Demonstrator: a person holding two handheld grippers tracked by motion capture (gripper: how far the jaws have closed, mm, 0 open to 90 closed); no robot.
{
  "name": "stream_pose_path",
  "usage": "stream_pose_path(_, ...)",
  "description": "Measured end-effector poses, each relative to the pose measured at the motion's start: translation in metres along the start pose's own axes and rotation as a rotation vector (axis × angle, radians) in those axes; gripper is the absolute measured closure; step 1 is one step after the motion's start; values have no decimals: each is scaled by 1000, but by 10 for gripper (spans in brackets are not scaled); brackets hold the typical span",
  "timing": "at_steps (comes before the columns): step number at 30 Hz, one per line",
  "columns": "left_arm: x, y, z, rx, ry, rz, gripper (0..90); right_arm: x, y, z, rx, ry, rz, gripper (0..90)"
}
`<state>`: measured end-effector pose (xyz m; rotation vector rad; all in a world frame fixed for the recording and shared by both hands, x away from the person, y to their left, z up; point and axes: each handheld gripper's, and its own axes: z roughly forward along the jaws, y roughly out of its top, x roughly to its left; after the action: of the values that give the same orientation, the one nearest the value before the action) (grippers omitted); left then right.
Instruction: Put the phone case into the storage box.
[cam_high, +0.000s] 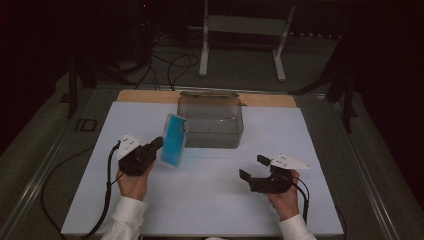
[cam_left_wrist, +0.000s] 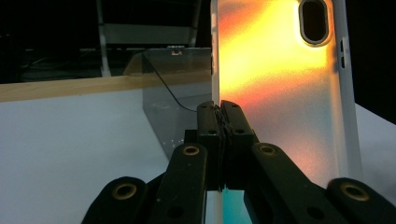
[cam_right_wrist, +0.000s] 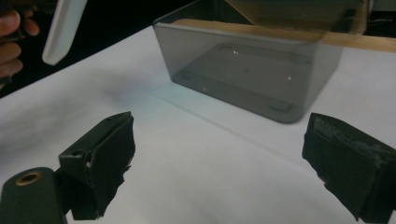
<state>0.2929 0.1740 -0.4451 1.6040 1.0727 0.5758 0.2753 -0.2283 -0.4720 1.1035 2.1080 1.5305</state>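
Left of centre in the high view, the left tongs (cam_high: 156, 145) pinch the edge of a phone case (cam_high: 174, 139), apparently lifted off the table (cam_high: 210, 200), just beside the clear bin (cam_high: 211, 120); lower right, the right tongs (cam_high: 252, 167) are spread

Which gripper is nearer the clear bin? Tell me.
Left. The left gripper, holding the phone case, is just beside the bin's left front corner; the right gripper sits open, farther in front.

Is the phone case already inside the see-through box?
No, the left gripper holds the phone case up in the air, beside the empty box.
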Motion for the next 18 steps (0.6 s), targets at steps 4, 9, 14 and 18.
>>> stream_pose_path(4, -5, 0, 2, 9, -11, 9, 890, 7, 9, 10, 10, 10, 14, 92)
stream_pose_path(9, -11, -1, 5, 19, -19, 22, 890, 17, 19, 23, 23, 31, 26, 110)
stream_pose_path(14, -14, -2, 7, 23, -29, 30, 890, 26, 28, 32, 14, 60, 19, 130)
stream_pose_path(18, -16, -2, 8, 23, -31, 35, 890, 36, 35, 40, -17, 77, 1, 157)
